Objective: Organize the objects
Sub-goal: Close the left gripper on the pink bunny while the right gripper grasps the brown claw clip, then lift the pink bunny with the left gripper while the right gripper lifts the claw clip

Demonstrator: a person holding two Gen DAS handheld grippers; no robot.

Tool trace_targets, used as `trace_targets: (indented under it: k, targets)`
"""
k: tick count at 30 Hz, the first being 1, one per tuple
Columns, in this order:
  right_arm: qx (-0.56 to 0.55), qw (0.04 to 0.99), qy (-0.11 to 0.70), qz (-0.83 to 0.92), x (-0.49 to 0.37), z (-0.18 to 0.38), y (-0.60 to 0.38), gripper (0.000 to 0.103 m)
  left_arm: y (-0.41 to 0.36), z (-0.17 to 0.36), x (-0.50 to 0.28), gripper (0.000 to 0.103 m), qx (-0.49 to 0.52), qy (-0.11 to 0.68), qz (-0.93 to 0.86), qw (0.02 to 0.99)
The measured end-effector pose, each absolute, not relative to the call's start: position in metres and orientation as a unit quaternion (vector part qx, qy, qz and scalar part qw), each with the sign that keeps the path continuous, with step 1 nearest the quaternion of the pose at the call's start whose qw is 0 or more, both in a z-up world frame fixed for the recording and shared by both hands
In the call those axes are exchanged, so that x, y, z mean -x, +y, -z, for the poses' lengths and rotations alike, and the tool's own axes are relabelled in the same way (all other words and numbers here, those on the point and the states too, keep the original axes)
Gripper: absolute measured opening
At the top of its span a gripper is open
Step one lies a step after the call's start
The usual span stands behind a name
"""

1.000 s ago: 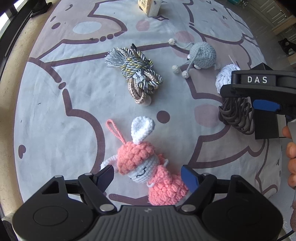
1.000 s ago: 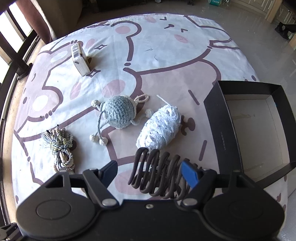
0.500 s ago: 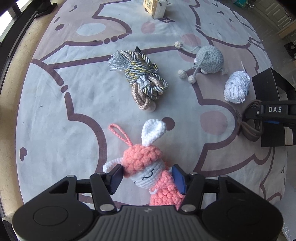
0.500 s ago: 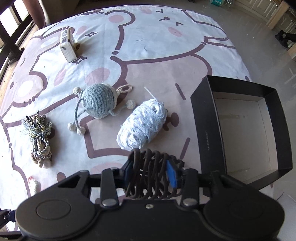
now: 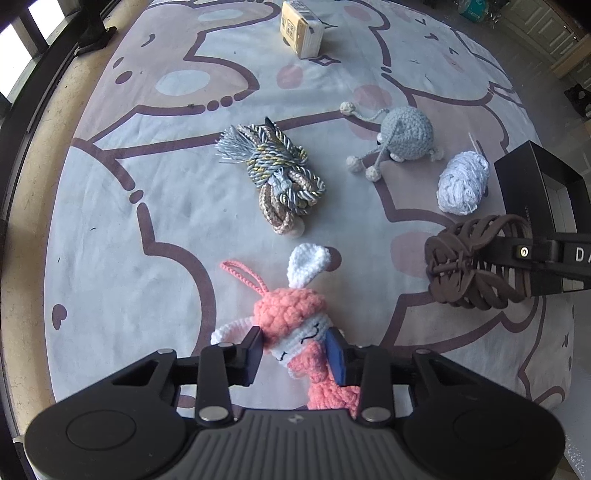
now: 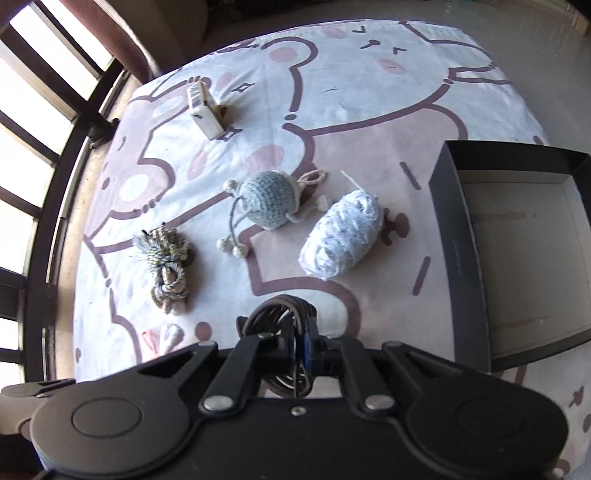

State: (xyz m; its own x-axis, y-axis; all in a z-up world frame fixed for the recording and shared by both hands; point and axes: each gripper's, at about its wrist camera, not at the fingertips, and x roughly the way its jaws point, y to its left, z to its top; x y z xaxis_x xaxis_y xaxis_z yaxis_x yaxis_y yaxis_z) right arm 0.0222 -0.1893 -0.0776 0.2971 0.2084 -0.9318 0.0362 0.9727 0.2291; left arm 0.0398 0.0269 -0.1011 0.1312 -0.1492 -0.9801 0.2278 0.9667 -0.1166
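1. Left gripper [image 5: 295,350]: its jaws are closing on the head of the pink-and-white crocheted bunny doll [image 5: 295,325]. Both pads already flank and touch the head. The doll lies on the printed cartoon-bear cloth [image 5: 110,229] directly ahead of the fingertips. Gripping the compact head, not the loose ears or loop, probably gives a firmer hold.

2. Ahead of the left gripper lies the grey, gold and beige twisted cord bundle [image 5: 277,181], untouched. Farther ahead, near the far edge of the cloth, stands a small tan cardboard box [image 5: 301,27].

3. Ahead and to the right of the left gripper lie the grey crocheted ball with pompom cords [image 5: 404,134] and the white yarn skein [image 5: 461,182], close together but apart. Both sit near the box, presumably awaiting collection.

4. Right gripper [image 6: 295,343]: clenched on the dark brown claw-shaped hair clip [image 5: 476,260]. The clip is squeezed flat between the pads and, in the left wrist view, appears clear of the cloth. The narrow pinch suits a springy open-frame item that would otherwise slip.

5. Right of the right gripper stands the open black cardboard box with pale interior [image 6: 458,236], empty in the visible part. It is the likely destination for both held items.
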Motion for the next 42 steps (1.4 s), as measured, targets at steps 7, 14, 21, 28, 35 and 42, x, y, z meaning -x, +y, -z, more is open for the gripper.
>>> trace_targets:
  k: [7,14,21,28,35,42]
  targets:
    - [-0.172,0.766,0.613,-0.091,-0.015,0.09,-0.197,0.006,0.026,0.097,-0.038,0.026,-0.027,0.64,0.121,0.758]
    - [-0.146,0.757,0.635,-0.06,-0.007,0.104,-0.217,0.011,0.022,0.102,-0.037,0.062,-0.027,0.657,0.106,0.746]
    - [-0.083,0.762,0.642,-0.019,0.0,0.103,-0.231,0.034,0.009,0.108,-0.031,0.078,-0.05,0.67,0.115,0.732]
    - [-0.024,0.792,0.609,-0.02,0.009,0.084,-0.238,0.055,0.003,0.121,-0.032,0.079,-0.073,0.683,0.093,0.721]
    - [0.005,0.819,0.573,-0.028,0.008,0.071,-0.243,0.059,0.001,0.123,-0.037,0.079,-0.07,0.675,0.079,0.73]
    - [-0.012,0.801,0.592,-0.085,0.006,0.083,-0.23,0.056,-0.015,0.101,-0.034,0.079,-0.061,0.603,0.162,0.779]
